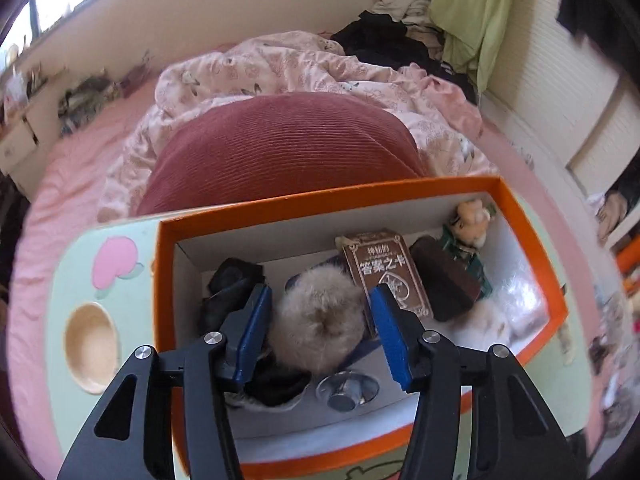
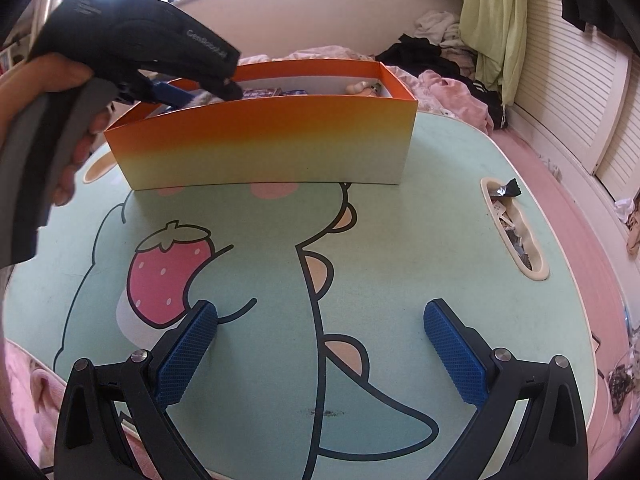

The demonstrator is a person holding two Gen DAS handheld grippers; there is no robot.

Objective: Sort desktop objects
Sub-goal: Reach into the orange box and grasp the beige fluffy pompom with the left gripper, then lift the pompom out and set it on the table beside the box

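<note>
Here a grey-beige pompom [image 1: 318,320] sits low in the orange box [image 1: 328,194], between the blue pads [image 1: 256,332] of the left gripper [image 1: 318,334]. The left pad lies against the fluff, while a narrow gap shows beside the right pad, so I cannot tell whether the ball is squeezed or only framed. Just left of the pompom lies a dark, crumpled cloth [image 1: 232,284]. On its right a brown card box [image 1: 386,272] leans upright, printed with pale lettering and a spade. Beyond that comes a dark brown block [image 1: 444,284], and in the far right corner a small figurine [image 1: 470,226] rests against the white inner wall. Nearer the camera, under the pompom, a shiny metal piece [image 1: 346,394] lies on the box floor.

The box stands on a mint lap table [image 1: 72,276] with a round cup hollow [image 1: 91,350] at its left. Behind it rise a ribbed red cushion [image 1: 280,144] and a pink flowered quilt [image 1: 280,66].

From the right wrist view the box [image 2: 264,140] stands at the table's far edge, with the left gripper [image 2: 192,94] dipping over its rim, held by a hand [image 2: 48,120]. The right gripper [image 2: 320,320] hangs over the table's [image 2: 420,240] dinosaur print, jaws spread wide and empty, well apart from the box. A slot [image 2: 514,232] at the table's right holds small wrappers.
</note>
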